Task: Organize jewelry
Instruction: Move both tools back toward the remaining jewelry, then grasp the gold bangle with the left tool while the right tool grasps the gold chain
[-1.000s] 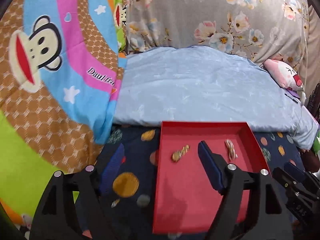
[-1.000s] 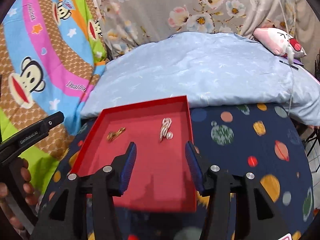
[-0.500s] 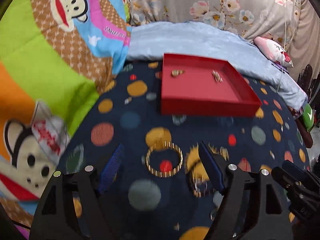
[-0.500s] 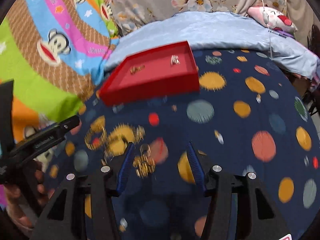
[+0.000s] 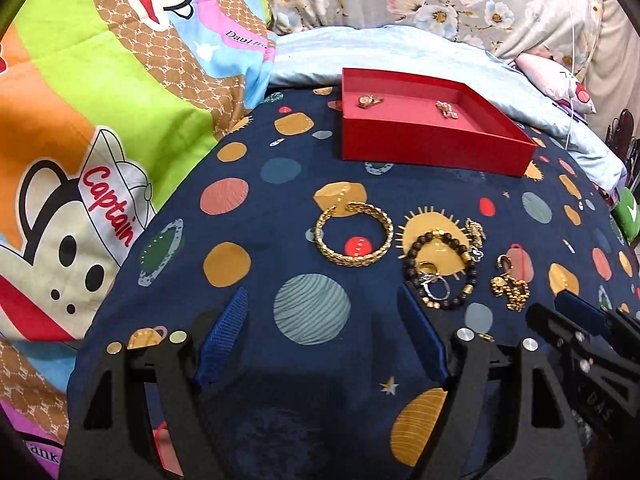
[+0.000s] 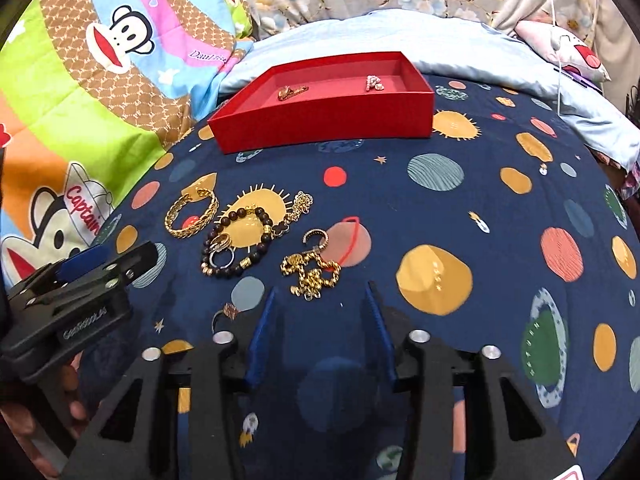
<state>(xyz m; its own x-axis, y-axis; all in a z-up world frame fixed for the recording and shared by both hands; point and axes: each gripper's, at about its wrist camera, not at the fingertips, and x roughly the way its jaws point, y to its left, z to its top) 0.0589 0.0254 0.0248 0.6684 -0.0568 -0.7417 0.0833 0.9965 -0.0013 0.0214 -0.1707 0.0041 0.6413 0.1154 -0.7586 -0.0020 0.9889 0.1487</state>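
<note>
Surveying the bedspread, two pieces already lie inside the red tray: a gold piece toward its far left and a pale beaded piece toward its far right, well apart from each other. The tray sits on the planet-print cover near the pale blue pillow.

Outstanding items remain loose on the cover, nearer the grippers than the tray. A gold chain bangle lies alone. Just beside it, a dark beaded bracelet encircles or overlaps a silver ring and a small gold ring; exact contact cannot be determined. A gold chain with a dark clover charm rests against the bracelet's far side. A tangled gold chain cluster lies near a hoop-shaped piece. A further small ring sits close to the right tool.

The left gripper stands released, its blue pads spread wide, holding nothing, with the bangle ahead of it. The right gripper is likewise parted and empty, the gold cluster directly before its fingers.

Assessment: the task is in an early stage. Two pieces are stowed; at least seven remain outside the tray. The intertwined bracelet group will likely need separating.
</note>
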